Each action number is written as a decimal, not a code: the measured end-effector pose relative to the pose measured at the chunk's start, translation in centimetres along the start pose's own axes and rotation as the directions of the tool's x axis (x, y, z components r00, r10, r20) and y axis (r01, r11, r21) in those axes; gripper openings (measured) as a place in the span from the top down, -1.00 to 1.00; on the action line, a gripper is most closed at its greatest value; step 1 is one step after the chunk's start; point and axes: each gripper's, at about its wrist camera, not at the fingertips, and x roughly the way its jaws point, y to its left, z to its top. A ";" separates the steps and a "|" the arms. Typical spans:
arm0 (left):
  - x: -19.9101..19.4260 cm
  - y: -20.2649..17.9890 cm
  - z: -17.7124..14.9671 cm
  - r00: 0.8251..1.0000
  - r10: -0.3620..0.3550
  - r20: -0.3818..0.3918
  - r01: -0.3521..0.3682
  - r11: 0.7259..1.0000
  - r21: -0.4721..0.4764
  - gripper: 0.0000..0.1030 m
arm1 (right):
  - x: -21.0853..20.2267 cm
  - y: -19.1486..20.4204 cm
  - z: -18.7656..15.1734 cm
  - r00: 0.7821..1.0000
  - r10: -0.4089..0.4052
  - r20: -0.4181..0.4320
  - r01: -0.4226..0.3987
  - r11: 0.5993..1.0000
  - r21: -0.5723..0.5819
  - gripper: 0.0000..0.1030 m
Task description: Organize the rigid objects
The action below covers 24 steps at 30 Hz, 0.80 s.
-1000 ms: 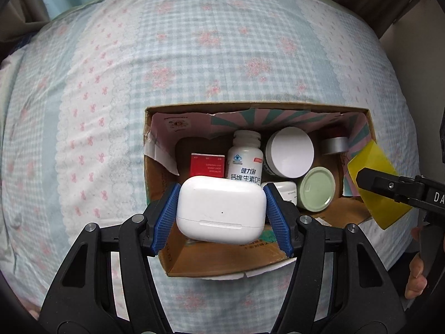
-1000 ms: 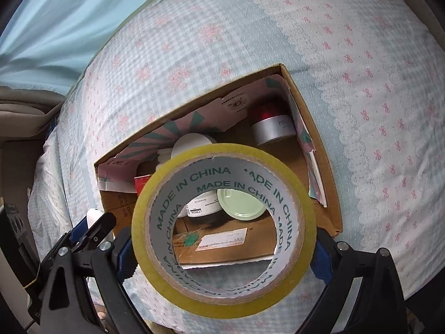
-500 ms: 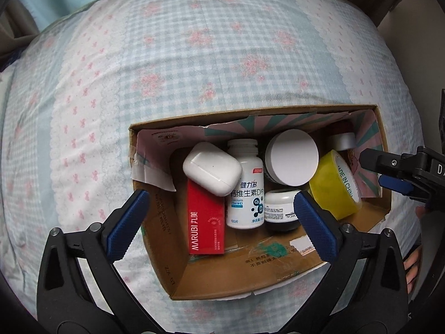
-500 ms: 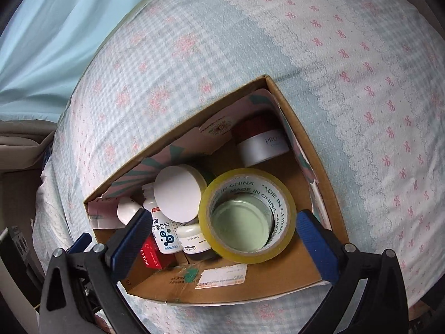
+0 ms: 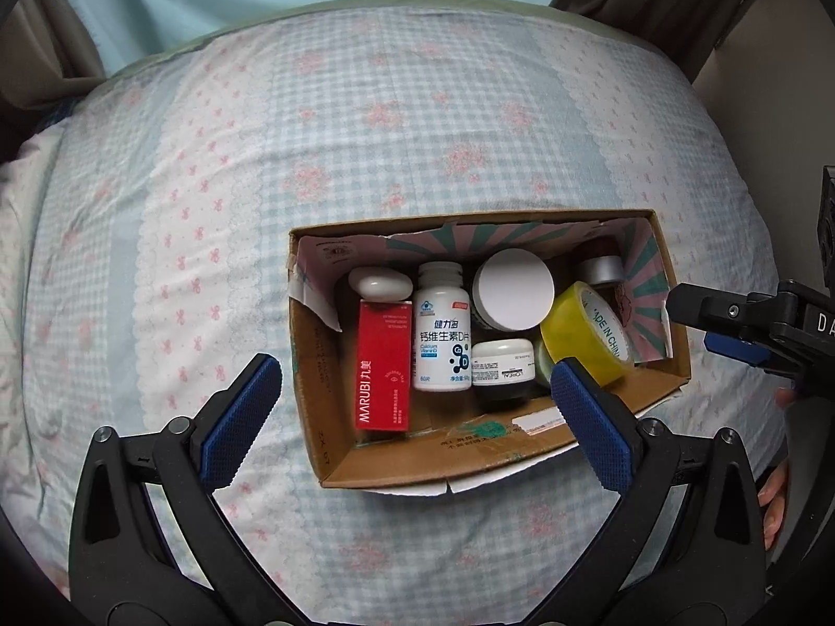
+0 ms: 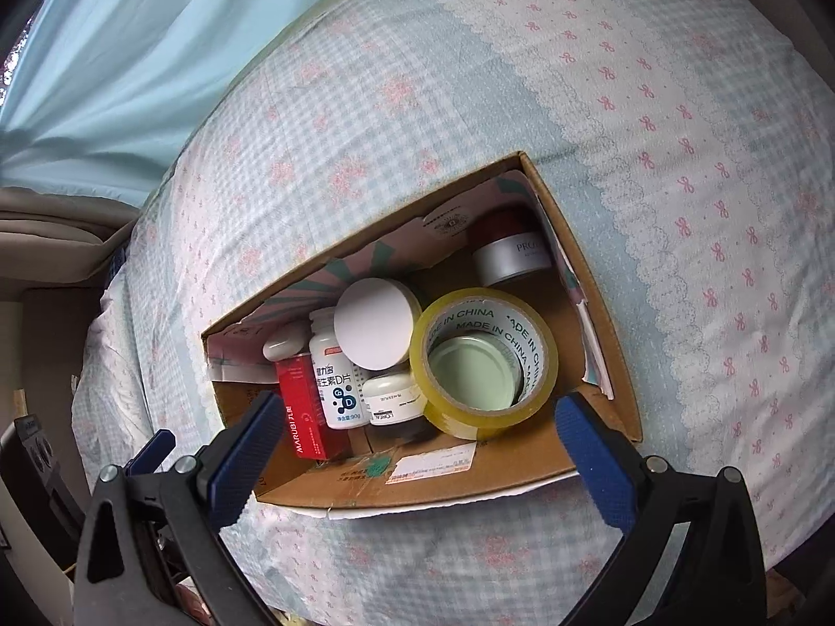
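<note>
An open cardboard box (image 5: 433,461) (image 6: 443,474) lies on the bed. In it are a white earbud case (image 5: 380,283) (image 6: 284,341), a red MARUBI box (image 5: 383,365) (image 6: 308,407), a white vitamin bottle (image 5: 442,334) (image 6: 334,373), a white-lidded jar (image 5: 513,289) (image 6: 374,323), a small L'Oreal jar (image 5: 503,362) (image 6: 391,396), a yellow tape roll (image 5: 587,334) (image 6: 482,362) around a green lid (image 6: 472,373), and a silver jar (image 5: 603,268) (image 6: 514,255). My left gripper (image 5: 412,399) is open and empty above the box's near side. My right gripper (image 6: 409,441) is open and empty, also seen in the left wrist view (image 5: 730,328).
The bed is covered with a blue gingham and pink floral sheet (image 5: 365,130) (image 6: 678,156). A light blue curtain (image 6: 104,52) hangs behind it. The bed's edge falls off at the right of the left wrist view.
The left gripper let go of the earbud case and the right let go of the tape roll; both now lie in the box. Both grippers opened and pulled back upward.
</note>
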 end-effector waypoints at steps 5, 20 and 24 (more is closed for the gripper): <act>-4.7 -0.7 -1.6 0.998 -0.006 0.061 0.007 1.000 -0.016 -0.99 | -3.8 0.8 -1.8 0.999 0.015 0.040 -0.014 0.999 -0.041 -1.00; -23.2 -5.8 -5.1 0.934 -0.032 0.357 0.056 0.997 -0.059 -0.99 | -22.4 2.6 -8.5 0.932 -0.069 0.355 0.188 0.931 -0.313 -1.00; -28.1 -8.3 -7.0 0.889 0.001 0.459 0.023 0.999 -0.048 -0.99 | -28.1 2.9 -11.1 0.869 -0.068 0.490 0.286 0.877 -0.385 -1.00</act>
